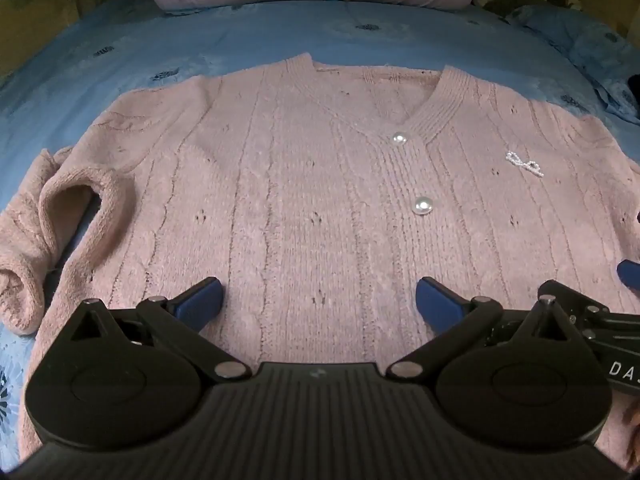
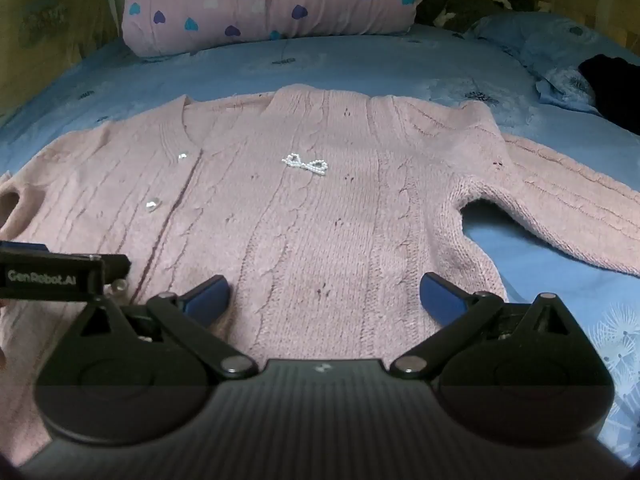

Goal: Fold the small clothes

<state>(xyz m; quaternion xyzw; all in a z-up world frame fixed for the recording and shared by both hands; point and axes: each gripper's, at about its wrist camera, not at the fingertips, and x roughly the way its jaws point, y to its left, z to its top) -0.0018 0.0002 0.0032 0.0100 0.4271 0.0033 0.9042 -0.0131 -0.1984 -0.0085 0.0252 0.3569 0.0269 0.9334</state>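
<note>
I hold the left gripper (image 1: 319,300) and right gripper (image 2: 324,298) fully released, nothing between the jaws, both poised over the hem, prob. to start folding. The pink cardigan (image 1: 304,184) lies flat, front up, on the blue bedsheet (image 1: 200,36). The left unit's side reads "GenRobot.AI".

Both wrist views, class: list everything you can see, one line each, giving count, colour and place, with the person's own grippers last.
Cardigan: one, pink knit, spread flat on the bed, front up.
Pearl buttons: two clearly seen, white, down its placket.
Bead bow: one, white, on its chest.
Bedsheet: one, blue, underneath.
Bolster pillow: one, pink with hearts, at the bed's far end.
Dark cloth: one, black, far right.
Left gripper: open, above the hem.
Right gripper: open, above the hem.
</note>
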